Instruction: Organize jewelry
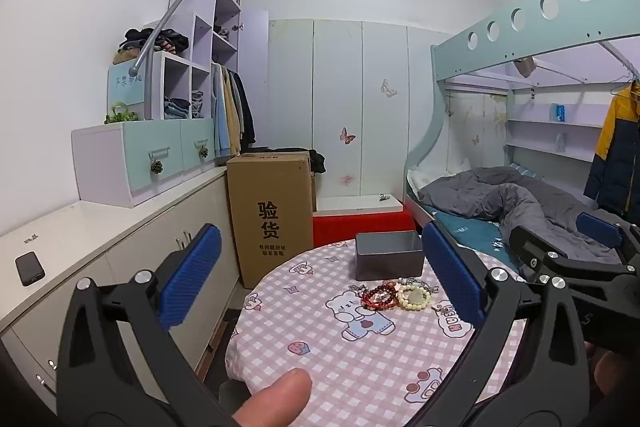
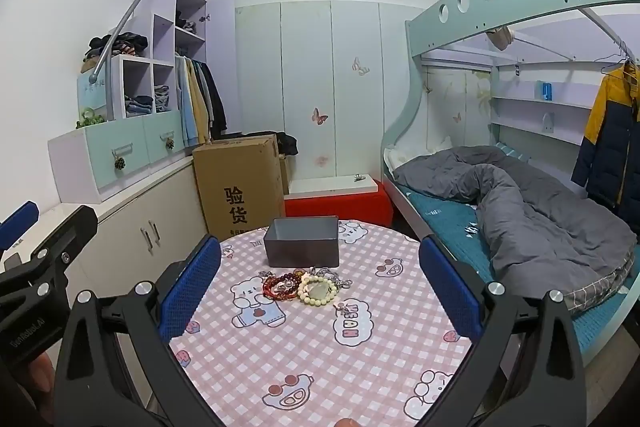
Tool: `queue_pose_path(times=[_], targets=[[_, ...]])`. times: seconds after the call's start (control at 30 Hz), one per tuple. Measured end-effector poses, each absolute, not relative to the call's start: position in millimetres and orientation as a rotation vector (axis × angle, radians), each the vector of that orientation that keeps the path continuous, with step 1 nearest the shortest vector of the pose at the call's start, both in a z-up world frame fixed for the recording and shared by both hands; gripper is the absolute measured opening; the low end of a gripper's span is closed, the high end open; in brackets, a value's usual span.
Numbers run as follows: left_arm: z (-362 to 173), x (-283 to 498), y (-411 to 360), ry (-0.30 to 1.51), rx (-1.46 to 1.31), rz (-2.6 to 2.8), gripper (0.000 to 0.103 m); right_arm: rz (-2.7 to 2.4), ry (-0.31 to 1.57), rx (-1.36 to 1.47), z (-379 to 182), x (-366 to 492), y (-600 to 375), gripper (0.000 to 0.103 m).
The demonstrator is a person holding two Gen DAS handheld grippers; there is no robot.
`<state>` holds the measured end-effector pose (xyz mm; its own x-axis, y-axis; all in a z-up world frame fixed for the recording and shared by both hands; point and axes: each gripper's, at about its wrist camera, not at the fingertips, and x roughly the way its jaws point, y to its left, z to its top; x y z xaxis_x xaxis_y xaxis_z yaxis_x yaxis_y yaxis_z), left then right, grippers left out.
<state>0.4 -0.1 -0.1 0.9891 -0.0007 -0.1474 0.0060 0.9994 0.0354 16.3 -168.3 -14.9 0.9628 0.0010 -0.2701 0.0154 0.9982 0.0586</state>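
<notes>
Jewelry point(image 2: 304, 285) lay heaped on the checked table point(image 2: 320, 355) before an empty-looking grey box point(image 2: 302, 241), as left gripper point(image 1: 320, 287) and right gripper point(image 2: 320, 287) hovered nearly level, jaws spread wide, holding nothing.

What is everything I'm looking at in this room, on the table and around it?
Table: one, round, pink checked cloth, nearest.
Box: one, dark grey, open, far side of table.
Bracelets: a small heap, red and cream beads, in front of the box.
Cardboard carton: one, brown, on the floor behind the table.
Phone: one, black, on the left counter.
Bunk bed: one, pale green, grey quilt, right.
Left gripper: blue pads, open, empty.
Right gripper: blue pads, open, empty.
</notes>
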Motion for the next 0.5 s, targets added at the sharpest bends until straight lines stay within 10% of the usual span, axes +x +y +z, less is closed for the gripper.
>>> queue_pose_path(times=[0.5], targets=[[0, 2, 5, 0.161, 0.018, -0.019, 0.098, -0.002, 0.263, 0.067, -6, 12, -166, 0.095]])
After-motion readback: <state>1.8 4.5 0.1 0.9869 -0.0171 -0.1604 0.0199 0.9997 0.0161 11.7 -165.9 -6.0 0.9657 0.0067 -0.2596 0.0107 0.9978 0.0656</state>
